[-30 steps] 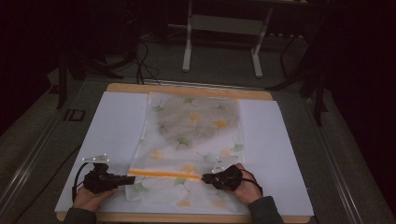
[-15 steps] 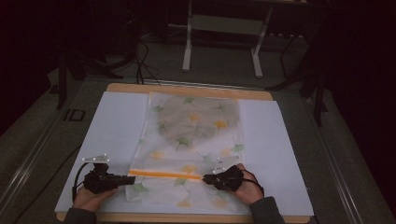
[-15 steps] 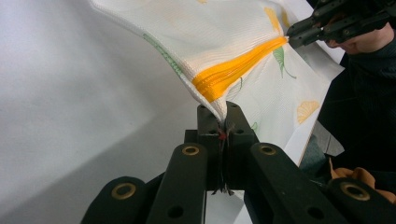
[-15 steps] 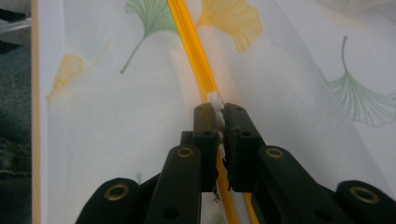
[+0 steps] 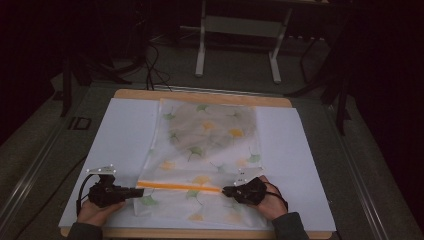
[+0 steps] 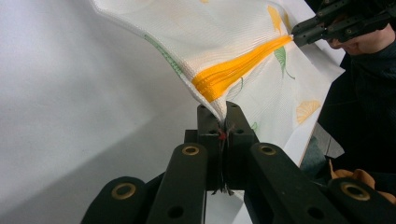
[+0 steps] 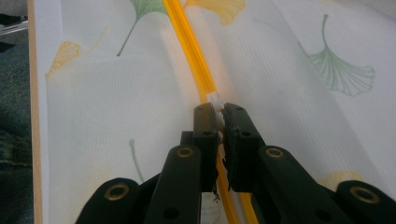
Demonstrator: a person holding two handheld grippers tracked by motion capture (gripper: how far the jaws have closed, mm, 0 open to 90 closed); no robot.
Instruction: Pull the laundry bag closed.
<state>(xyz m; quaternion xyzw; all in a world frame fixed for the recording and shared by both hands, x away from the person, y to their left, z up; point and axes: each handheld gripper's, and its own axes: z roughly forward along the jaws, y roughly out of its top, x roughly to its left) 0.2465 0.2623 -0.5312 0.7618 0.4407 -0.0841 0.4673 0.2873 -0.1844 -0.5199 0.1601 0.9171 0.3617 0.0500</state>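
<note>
A white mesh bag (image 5: 205, 145) printed with ginkgo leaves lies flat on the white sheet (image 5: 125, 140). An orange zipper (image 5: 180, 186) runs across its near end. My left gripper (image 5: 136, 191) is shut on the bag's corner at the zipper's left end (image 6: 223, 114) and lifts that fabric a little. My right gripper (image 5: 225, 190) is shut on the small white zipper pull (image 7: 215, 99), low over the orange zipper track (image 7: 187, 42). In the left gripper view the right gripper (image 6: 299, 35) shows at the far end of the zipper (image 6: 233, 70).
The white sheet covers a wooden table whose edge (image 5: 200, 95) shows at the back and front. Beyond the table stands a metal frame with two legs (image 5: 201, 45). Cables (image 5: 155, 60) lie on the dark floor. Bare sheet flanks the bag on both sides.
My right gripper has edged slightly to the right along the zipper. The left gripper has stayed where it was, still holding the corner.
</note>
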